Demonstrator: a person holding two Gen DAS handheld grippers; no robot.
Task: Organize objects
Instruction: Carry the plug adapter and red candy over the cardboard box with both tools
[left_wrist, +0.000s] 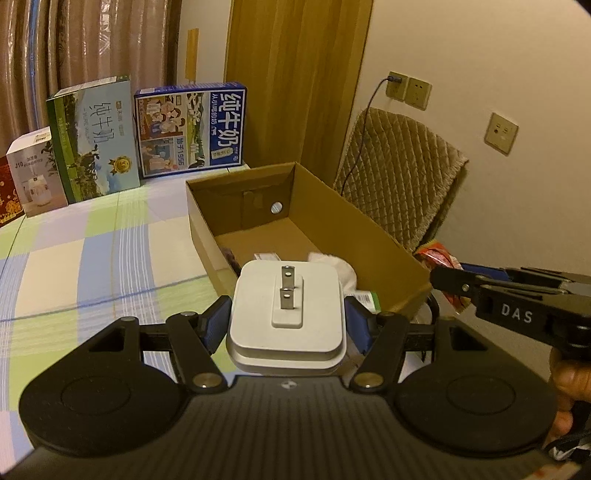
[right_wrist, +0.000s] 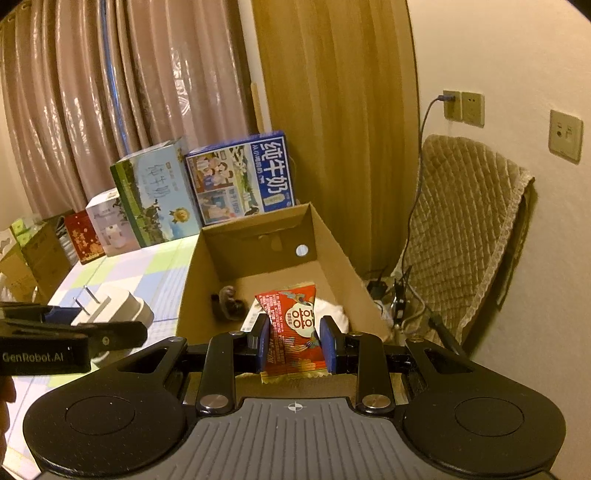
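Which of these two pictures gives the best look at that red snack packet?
The right wrist view: the red snack packet sits upright between the right gripper fingers, its printed front facing the camera, over the cardboard box. The left wrist view shows only a red sliver behind that gripper.

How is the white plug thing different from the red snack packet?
The white charger is a hard, square block with two metal prongs; the red snack packet is a thin, crinkly printed wrapper. The left gripper holds the charger; the right gripper holds the packet. Both are clamped between blue pads near the open cardboard box.
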